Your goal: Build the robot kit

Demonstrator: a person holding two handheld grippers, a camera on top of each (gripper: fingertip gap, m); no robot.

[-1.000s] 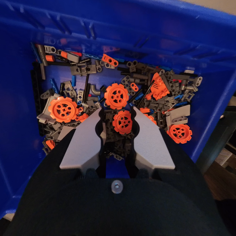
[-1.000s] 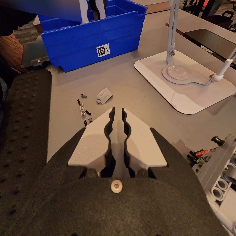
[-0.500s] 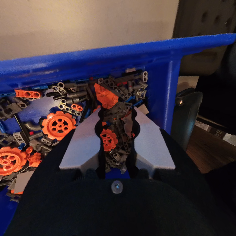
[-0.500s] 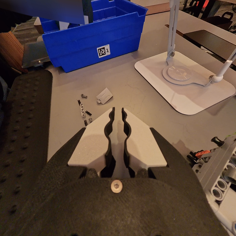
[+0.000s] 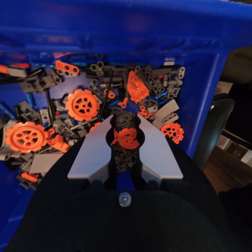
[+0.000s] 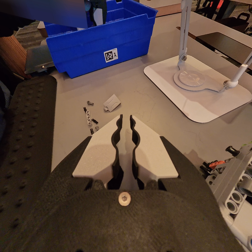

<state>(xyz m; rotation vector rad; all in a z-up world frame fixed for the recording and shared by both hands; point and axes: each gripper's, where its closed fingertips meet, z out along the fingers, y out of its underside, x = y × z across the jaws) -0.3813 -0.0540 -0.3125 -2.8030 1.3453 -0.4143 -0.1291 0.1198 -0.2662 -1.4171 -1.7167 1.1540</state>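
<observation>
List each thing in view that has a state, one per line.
left gripper: open, empty, fingers above the heaped parts
right gripper: narrowly open, empty, above the table
blue bin: uncovered, upright
orange gear: lying flat between the fingers
grey panel: lying flat on the table

left gripper [image 5: 124, 115]: I see two pale grey wedge-shaped fingers [image 5: 94, 148] on it, each lined on the inner edge with wavy black rubber.
left body: it looks matte black and broad to me, with one clear-headed screw [image 5: 125, 199] just behind the finger roots.
right gripper [image 6: 126, 116]: I see the same build, off-white wedge fingers [image 6: 151, 154] with scalloped black pads.
right body: I make out textured, layered black plastic, with a silver hex-socket screw [image 6: 124, 198] centred just behind the finger roots.
</observation>
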